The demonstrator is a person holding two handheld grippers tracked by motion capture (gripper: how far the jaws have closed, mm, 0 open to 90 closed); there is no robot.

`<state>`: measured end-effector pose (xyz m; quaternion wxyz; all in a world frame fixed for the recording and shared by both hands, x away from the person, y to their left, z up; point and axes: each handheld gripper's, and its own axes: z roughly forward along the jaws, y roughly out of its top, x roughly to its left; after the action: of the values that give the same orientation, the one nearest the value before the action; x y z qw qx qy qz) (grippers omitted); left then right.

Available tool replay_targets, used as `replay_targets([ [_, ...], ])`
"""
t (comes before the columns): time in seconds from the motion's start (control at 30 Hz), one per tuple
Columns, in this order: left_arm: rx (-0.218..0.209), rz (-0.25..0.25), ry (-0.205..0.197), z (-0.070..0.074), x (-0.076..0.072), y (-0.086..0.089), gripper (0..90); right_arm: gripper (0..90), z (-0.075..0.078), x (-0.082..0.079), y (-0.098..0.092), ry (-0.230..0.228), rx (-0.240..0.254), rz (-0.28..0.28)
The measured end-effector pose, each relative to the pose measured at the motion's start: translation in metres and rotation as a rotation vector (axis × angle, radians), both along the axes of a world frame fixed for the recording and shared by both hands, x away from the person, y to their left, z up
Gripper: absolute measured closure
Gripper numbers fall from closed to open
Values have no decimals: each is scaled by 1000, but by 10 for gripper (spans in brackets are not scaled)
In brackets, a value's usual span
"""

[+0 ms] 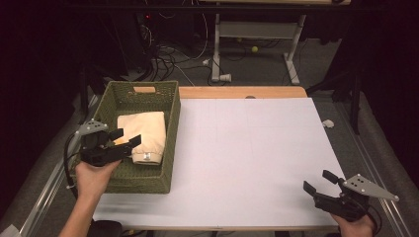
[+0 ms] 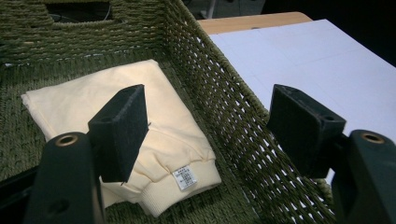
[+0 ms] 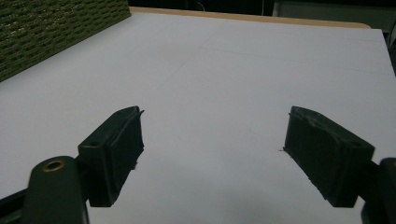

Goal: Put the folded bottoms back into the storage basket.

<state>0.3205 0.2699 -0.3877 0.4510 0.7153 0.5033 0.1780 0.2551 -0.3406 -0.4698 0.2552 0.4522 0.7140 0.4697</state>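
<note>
Black blocky pads of my left gripper [image 1: 126, 138] stand wide apart, empty, over the folded cream sweatshirt [image 1: 143, 136] in the woven green basket [image 1: 168, 148]. At 5 o'clock, my right gripper [image 1: 320, 180] gapes empty above smooth white paper [image 1: 247, 158].

Room dim; far corners of high view fall to black. White counter [image 1: 247, 148] is the brightest surface, evenly lit from above, no hard glare. Soft shadow on counter beneath the jaws in right gripper view. Near jaws in both gripper views slightly soft; woven basket [image 2: 219, 107] weave sharp. Mild grain throughout.
</note>
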Motion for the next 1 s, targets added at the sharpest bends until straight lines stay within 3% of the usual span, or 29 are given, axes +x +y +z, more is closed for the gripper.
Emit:
replay_targets([
  [1.0, -26, 44, -34, -8, -29, 21, 271, 205, 0, 0, 0, 1, -3, -1],
])
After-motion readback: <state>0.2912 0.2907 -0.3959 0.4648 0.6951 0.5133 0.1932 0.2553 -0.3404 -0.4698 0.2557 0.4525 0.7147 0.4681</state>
